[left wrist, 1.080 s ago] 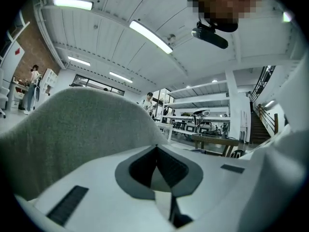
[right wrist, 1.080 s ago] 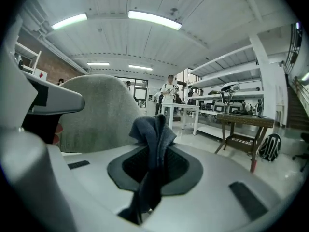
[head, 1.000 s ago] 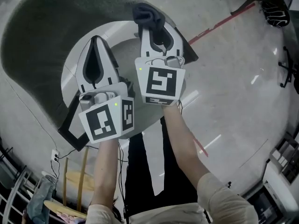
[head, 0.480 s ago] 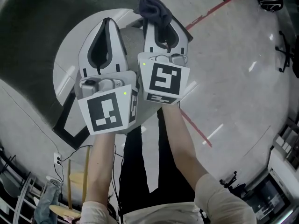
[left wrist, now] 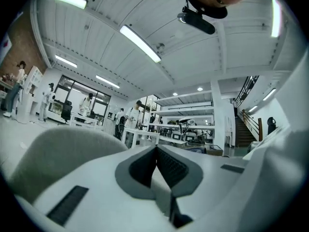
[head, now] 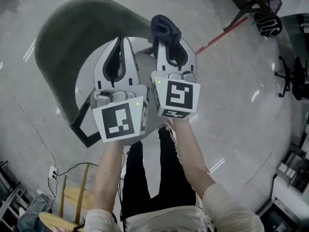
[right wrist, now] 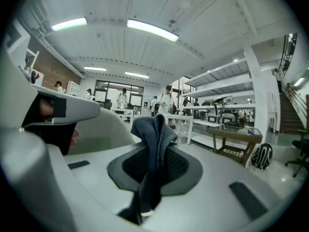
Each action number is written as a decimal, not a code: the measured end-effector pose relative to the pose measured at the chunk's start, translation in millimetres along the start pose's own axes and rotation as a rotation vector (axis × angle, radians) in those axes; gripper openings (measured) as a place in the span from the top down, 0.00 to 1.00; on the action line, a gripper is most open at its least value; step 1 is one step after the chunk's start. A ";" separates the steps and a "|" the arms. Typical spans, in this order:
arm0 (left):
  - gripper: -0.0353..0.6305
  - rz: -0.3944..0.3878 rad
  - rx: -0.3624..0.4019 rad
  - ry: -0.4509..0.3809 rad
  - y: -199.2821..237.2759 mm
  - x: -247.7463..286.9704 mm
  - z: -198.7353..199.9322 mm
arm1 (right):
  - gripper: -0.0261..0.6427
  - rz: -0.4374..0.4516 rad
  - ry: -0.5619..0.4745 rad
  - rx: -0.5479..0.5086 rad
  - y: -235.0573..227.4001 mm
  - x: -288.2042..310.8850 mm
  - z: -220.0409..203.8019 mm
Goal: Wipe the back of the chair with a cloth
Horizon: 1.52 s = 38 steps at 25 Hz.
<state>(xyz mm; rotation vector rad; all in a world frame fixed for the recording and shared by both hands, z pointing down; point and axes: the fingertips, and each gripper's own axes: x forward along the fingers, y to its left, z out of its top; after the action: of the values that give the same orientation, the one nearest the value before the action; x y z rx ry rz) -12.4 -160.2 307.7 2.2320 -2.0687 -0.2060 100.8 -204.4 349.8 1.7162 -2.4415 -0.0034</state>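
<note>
The 2 tools are side by side: the left gripper [head: 120,45] has its jaws pressed together (nothing between), and the right gripper [head: 170,46] pinches the cloth [head: 164,27]. The cloth bunches past its tips, seemingly beside the chair's [head: 72,30] curved back edge.

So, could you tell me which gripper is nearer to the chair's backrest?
Left. The left gripper, jaws shut and empty, sits at the edge of the backrest; the right gripper, clamping the cloth, is farther to the right.
</note>
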 end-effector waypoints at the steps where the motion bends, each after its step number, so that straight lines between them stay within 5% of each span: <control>1: 0.92 0.023 0.005 -0.022 5.1 1.5 21.8 | 0.87 0.027 -0.021 -0.008 4.1 3.8 23.0; 10: 0.92 0.220 0.086 -0.146 87.3 -38.8 263.9 | 0.87 0.292 -0.209 -0.038 103.5 3.5 280.3; 13: 0.92 0.247 0.081 -0.062 96.1 -68.0 301.4 | 0.87 0.408 -0.163 0.022 134.8 -21.2 323.4; 18: 0.92 0.308 0.166 -0.021 64.6 -127.0 323.7 | 0.87 0.499 -0.049 0.076 139.3 -87.2 325.6; 23: 0.92 0.311 0.176 -0.007 43.4 -157.8 303.3 | 0.87 0.554 -0.083 -0.012 145.5 -132.4 311.6; 38: 0.92 0.340 0.205 -0.009 27.7 -158.9 297.4 | 0.87 0.606 -0.065 0.044 135.3 -143.9 302.0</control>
<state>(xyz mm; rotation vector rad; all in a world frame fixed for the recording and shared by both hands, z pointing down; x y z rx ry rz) -99.0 3.3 24.4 1.9319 -2.5306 0.0235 -17.3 -50.0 45.6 0.9373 -2.9209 0.0659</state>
